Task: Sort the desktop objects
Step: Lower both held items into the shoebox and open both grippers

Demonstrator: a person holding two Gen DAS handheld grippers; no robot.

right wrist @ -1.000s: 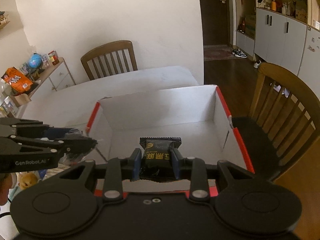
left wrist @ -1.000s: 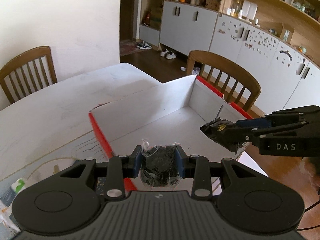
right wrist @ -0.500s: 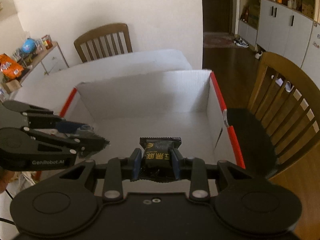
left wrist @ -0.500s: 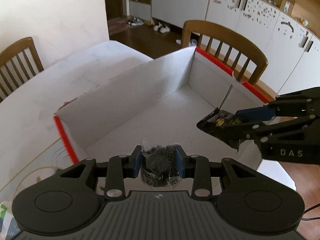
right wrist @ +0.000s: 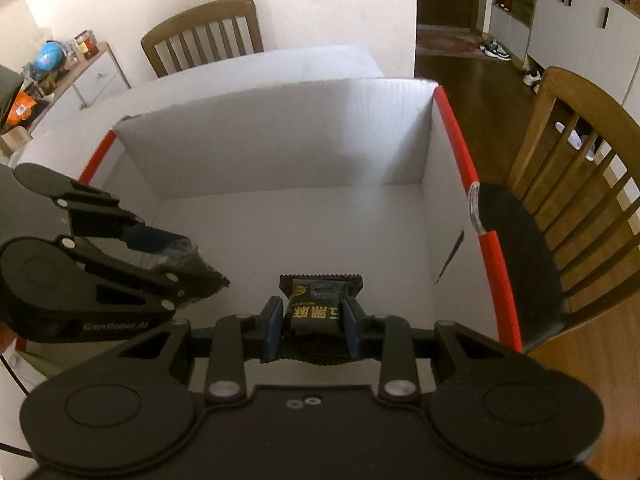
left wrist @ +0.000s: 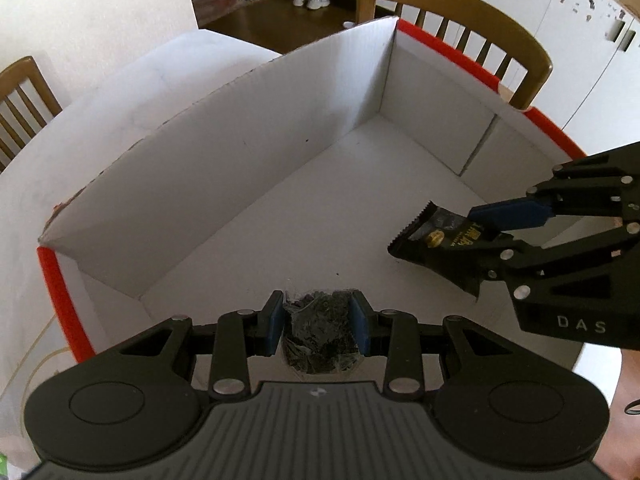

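Plainly, we have a wide white floor to work over: the open cardboard box (left wrist: 248, 168) is bare inside, its white walls rising on every side and its red-trimmed rim (right wrist: 456, 136) marking the edges at left and right. The box sits on a white table (left wrist: 132, 80), with one wooden chair (right wrist: 568, 184) just beyond the right wall and another chair (right wrist: 200, 36) at the far end of the table.

We tilt both tools steeply down over the box interior. Our left gripper (left wrist: 318, 320) is clamped narrowly on a clear-wrapped dark packet (left wrist: 320, 336), blue pads pressing its two sides. Our right gripper (right wrist: 310, 320) pinches a black snack packet (right wrist: 318, 304) with yellow lettering, which juts forward past the pads. Both packets hang above the box floor, near its front, the left one toward the left side and the right one toward the right.

Each tool's body blocks the near wall of the box from us. We cannot read the clear packet's contents, and the lower end of each packet is hidden behind the linkage.
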